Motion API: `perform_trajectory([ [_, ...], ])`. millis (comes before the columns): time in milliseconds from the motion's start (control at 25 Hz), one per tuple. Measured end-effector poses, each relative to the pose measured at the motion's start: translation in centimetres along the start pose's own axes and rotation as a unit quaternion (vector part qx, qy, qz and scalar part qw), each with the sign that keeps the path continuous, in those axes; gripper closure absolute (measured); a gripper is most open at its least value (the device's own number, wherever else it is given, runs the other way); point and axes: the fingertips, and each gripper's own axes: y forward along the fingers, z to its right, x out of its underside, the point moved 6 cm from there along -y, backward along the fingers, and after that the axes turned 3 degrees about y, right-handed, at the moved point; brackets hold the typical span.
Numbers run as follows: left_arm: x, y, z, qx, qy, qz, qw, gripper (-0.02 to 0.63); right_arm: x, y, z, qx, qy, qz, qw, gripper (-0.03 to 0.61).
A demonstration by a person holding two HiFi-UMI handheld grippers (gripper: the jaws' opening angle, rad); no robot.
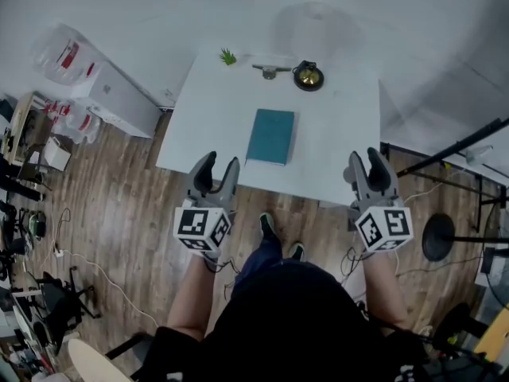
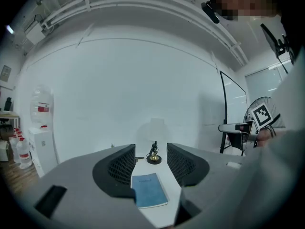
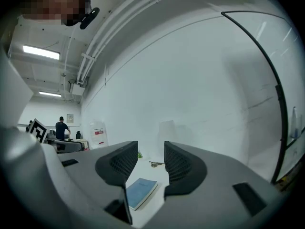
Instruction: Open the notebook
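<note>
While the notebook [image 1: 270, 136] lies closed, 2 hand-held grippers [image 1: 220, 162] [image 1: 364, 158] hover, jaws apart.

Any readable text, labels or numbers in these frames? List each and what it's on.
Nothing is legible in any view.
notebook cover: one faint line of print, too small to read.
water jug red label: blurred, unreadable.
framed wall notice: too small to read.
left gripper and right gripper marker faces: black-and-white square patterns only, no letters or numbers.
</note>
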Motion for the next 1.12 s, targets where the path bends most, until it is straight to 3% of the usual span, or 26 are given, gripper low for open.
perform_trajectory([
  [360, 3.5, 7.7, -5.3, 0.071, 0.041, -0.051, 0.9953, 0.413, 0.5, 5.4, -0.9, 0.057, -0.004, -0.027, 0.998, 0.408],
  [640, 8.3, 13.3, -6.2, 0.145, 0.056, -0.104, 0.9823, 0.413, 2.4, 10.0, -1.2, 0.075, -0.009, -0.054, 0.996, 0.413],
  [760, 11.3, 14.9, -4.8, 0.189, 0.088, -0.132, 0.969, 0.413, 3.7, 11.0, -1.0, 0.081, -0.003, -0.063, 0.995, 0.417],
  [920, 15.0, 15.6, -1.9, 0.248, 0.152, -0.183, 0.939, 0.413, 5.2, 11.7, 0.0, 0.079, 0.014, -0.078, 0.994, 0.42],
  [1120, 18.6, 17.1, 0.0, 0.258, 0.212, -0.231, 0.9139, 0.413, 6.8, 13.4, 2.3, 0.061, 0.043, -0.093, 0.993, 0.426],
])
